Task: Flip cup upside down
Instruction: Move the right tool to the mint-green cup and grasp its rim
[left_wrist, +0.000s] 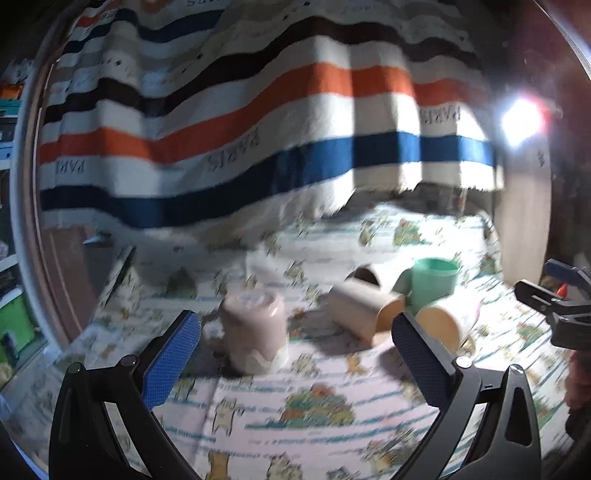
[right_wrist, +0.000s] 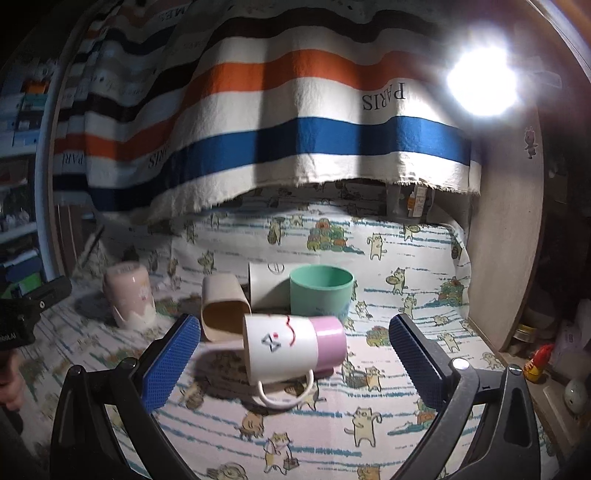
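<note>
pink-based mug on its side, handle clear only from right wrist

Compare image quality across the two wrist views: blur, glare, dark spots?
Left wrist: motion-blurred throughout; the pink cup and the lying cups are smeared; small lamp flare at right. Right wrist: sharp; the white-and-pink mug print is readable, but the lamp blows out the upper right. Both: fisheye bends the striped blanket, edges fall dark.
</note>
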